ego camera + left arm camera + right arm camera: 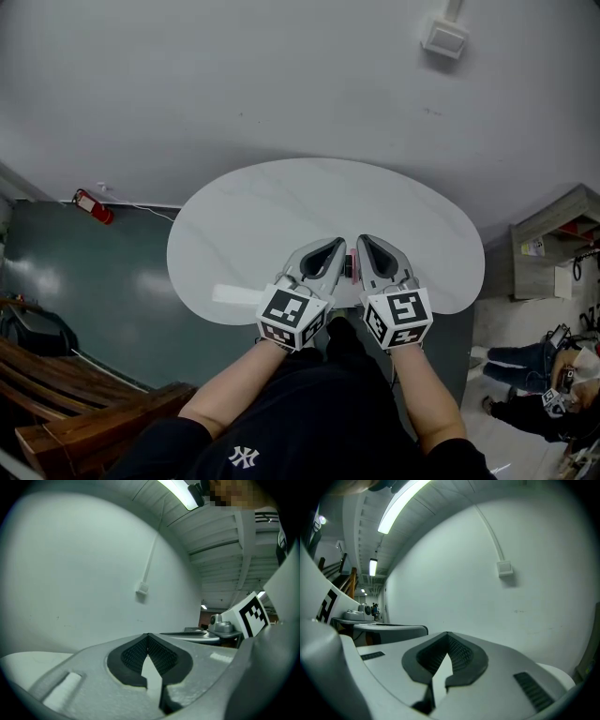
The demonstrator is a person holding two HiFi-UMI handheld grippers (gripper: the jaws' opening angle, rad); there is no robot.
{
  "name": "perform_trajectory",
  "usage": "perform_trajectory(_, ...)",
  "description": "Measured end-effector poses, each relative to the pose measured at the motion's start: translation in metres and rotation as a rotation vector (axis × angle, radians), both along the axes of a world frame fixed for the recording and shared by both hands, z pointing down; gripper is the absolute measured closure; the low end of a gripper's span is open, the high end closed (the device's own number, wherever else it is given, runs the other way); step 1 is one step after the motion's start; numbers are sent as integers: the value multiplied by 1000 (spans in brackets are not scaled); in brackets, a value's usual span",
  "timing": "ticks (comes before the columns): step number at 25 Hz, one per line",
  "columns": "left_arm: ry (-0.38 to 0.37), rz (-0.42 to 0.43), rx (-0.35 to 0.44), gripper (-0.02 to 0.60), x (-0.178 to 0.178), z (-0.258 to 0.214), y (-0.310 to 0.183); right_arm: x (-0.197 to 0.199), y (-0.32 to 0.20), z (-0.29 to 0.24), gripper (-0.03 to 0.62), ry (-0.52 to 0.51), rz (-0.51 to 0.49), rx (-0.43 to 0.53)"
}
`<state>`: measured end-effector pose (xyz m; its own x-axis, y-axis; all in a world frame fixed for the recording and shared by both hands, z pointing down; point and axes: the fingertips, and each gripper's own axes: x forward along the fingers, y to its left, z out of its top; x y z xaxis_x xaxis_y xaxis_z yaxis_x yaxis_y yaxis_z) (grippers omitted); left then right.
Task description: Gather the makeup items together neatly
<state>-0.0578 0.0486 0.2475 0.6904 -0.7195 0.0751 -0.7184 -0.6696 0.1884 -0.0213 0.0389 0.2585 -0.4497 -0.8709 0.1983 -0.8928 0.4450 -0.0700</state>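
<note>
A white oval tabletop (272,216) stands against a pale wall. Over its near edge the left gripper (335,246) and the right gripper (365,242) hang side by side, each clenched tip to tip on nothing. A small pink-and-dark makeup item (350,266) shows between them. I cannot tell whether it rests on the table.

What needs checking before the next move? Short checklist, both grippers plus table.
1. Left gripper empty: ok, jaws together, nothing between them.
2. Right gripper empty: ok, jaws together, nothing between them.
3. Jaws open for a pick: not ok, both shut.
4. Gripper views aimed at the table: not ok, both face the wall.
5. Makeup items located: cannot tell; the head view shows only a small pink thing between the grippers.
</note>
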Motion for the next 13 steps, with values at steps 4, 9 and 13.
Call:
perform_trajectory(4, 2, -4, 5, 574, 0, -2, -1, 3, 0, -3, 580, -7, 3, 13)
perform_trajectory(9, 2, -15, 3, 574, 0, 1, -6, 8, -2, -1, 580, -5, 3, 15)
perform_trajectory(13, 3, -16, 7, 574, 5, 3, -14, 15, -10, 1, 580, 3, 9, 17)
